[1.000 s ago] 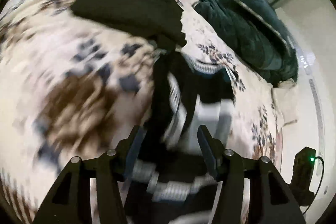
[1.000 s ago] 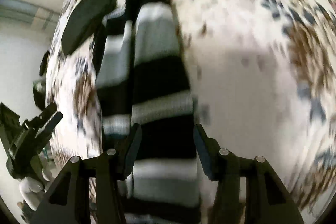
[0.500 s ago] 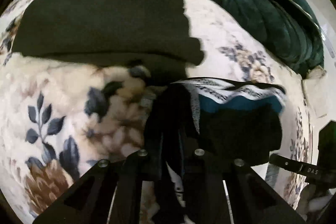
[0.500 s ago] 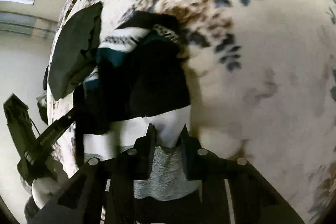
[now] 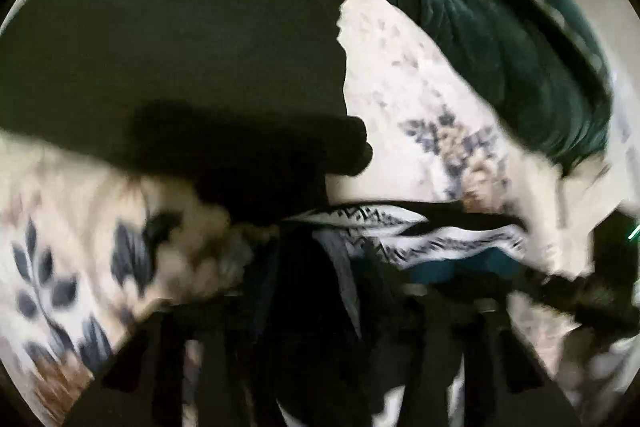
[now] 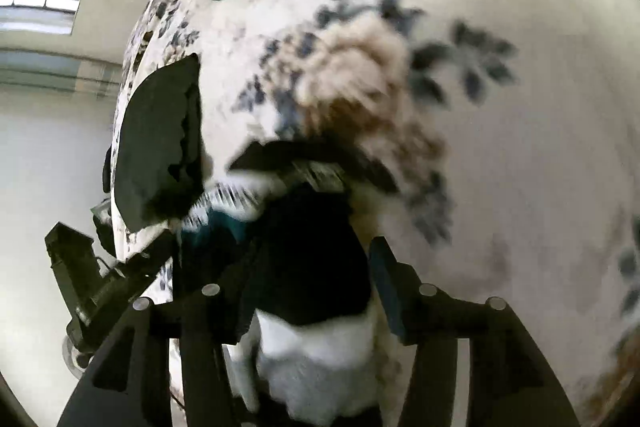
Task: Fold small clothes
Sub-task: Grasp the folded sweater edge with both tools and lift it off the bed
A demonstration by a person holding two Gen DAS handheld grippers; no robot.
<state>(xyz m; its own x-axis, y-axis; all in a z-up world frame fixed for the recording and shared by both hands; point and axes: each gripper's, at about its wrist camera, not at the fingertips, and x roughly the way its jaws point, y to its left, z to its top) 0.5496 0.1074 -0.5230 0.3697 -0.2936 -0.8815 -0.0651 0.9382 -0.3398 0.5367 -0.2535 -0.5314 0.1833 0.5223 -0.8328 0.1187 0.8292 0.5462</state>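
Note:
A black, white and grey striped sweater (image 5: 360, 223) with a patterned, teal-lined collar lies bunched on the floral blanket (image 5: 400, 75). My left gripper (image 5: 324, 291) is shut on a dark fold of it at the bottom of the blurred left wrist view. My right gripper (image 6: 312, 259) straddles the sweater (image 6: 320, 359). Its jaws are opening, the black fabric lies between them, and the pads stand off it. Each view shows the other gripper: the left gripper (image 6: 120, 279) sits beside the collar, and the right gripper (image 5: 580, 291) is at the far right.
A flat black cloth (image 5: 168, 39) lies on the blanket just beyond the sweater, and the black cloth (image 6: 156, 147) is left of the collar in the right wrist view. A dark green duvet (image 5: 500, 19) is heaped at the far side. The blanket (image 6: 500, 167) stretches bare to the right.
A second ago both grippers stood open over the spread sweater. Both shut on it and moved toward the collar and black cloth. The right jaws have now parted; the left stays shut.

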